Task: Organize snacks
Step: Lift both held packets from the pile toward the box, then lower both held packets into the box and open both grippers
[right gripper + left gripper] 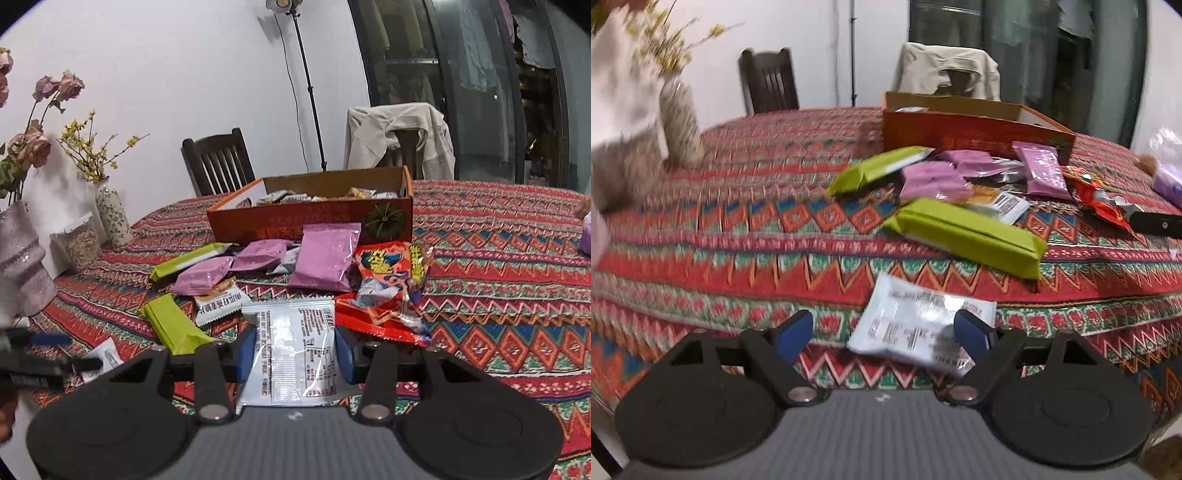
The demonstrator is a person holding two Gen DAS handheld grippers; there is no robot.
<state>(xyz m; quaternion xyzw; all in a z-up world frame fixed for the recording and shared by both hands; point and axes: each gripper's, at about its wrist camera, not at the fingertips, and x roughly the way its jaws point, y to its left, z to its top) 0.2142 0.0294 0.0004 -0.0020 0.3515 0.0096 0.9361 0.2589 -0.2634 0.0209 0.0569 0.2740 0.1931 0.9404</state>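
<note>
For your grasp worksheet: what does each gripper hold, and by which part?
Right gripper: white packet, pinched across its side edges. Left gripper: open, holding nothing; a white sachet lies between its fingers.

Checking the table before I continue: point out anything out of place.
Snack packets lie scattered on the tablecloth before the orange box, not in it. One white packet lies askew near the table edge, between the open jaws of the left gripper.

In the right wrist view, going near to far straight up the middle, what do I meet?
White packet held in the right gripper → purple packet → orange box → chair draped with a beige jacket.
</note>
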